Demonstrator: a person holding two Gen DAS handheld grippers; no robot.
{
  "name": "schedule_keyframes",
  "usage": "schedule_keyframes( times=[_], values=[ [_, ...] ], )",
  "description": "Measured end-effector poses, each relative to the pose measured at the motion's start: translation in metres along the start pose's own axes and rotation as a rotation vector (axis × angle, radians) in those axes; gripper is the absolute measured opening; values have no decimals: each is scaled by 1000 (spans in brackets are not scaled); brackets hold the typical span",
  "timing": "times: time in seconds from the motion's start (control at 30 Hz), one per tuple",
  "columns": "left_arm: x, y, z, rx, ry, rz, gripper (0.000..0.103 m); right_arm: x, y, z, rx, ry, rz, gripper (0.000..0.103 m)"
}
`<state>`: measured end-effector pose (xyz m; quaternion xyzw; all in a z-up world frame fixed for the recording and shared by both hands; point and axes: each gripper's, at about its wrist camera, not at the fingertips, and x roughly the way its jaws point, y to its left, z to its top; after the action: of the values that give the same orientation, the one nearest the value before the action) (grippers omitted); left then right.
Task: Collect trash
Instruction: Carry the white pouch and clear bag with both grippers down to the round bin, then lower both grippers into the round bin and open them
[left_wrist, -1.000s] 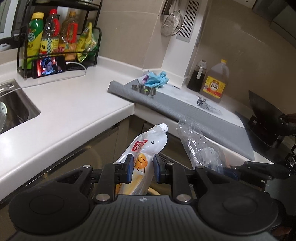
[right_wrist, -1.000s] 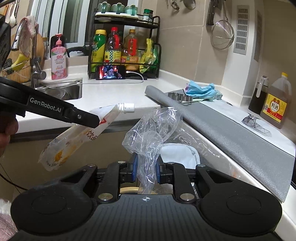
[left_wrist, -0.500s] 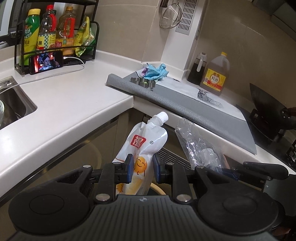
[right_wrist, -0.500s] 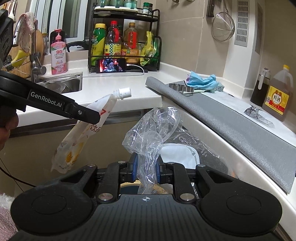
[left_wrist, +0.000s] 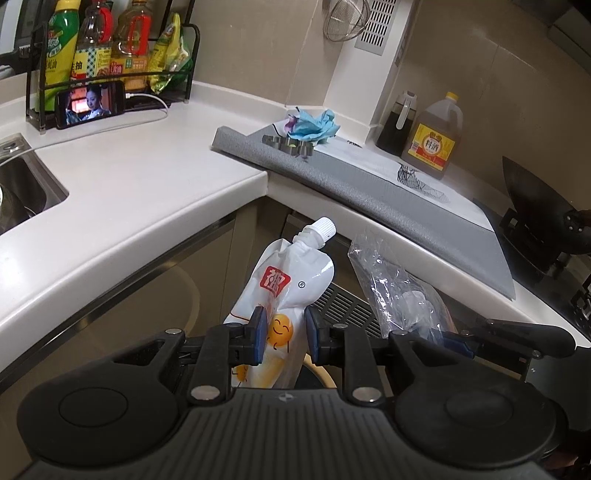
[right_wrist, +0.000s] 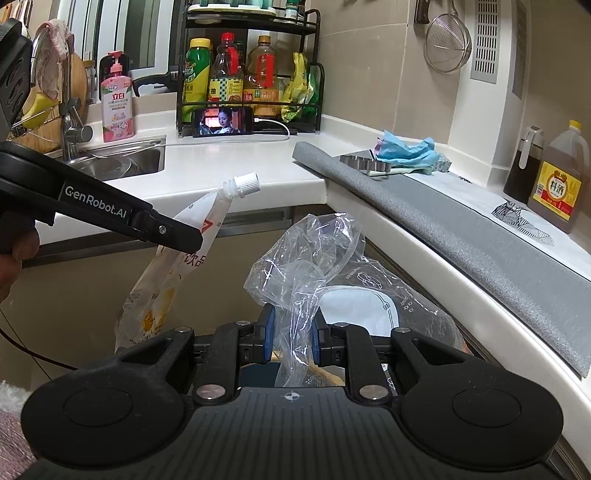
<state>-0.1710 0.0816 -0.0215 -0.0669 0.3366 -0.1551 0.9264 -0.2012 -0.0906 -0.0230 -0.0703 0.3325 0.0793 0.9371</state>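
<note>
- Left tongs pinch a white spouted drink pouch at mid-body, held below the desk edge; it looks limp and light.
- Right tongs clamp a crumpled clear plastic bag: flimsy, slippery, best gripped where bunched.

Camera setup — one fisheye on each gripper I hold, both looking forward and downward along the fingers.
Both sit close above the counter corner. My left view faces the grey mat and stove side; my right faces the sink. Shared: rack, phone, mat, jug — each sees the other gripper.
</note>
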Motion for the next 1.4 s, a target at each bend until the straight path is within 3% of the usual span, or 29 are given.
schedule_keyframes(
  times=[0.6, 1.4],
  values=[
    [20, 4, -2, 6, 46, 22, 25, 14, -3, -2, 10, 12, -4, 21],
    [74, 27, -18, -42, 196, 43, 25, 62, -12, -20, 35, 140, 39, 21]
  ],
)
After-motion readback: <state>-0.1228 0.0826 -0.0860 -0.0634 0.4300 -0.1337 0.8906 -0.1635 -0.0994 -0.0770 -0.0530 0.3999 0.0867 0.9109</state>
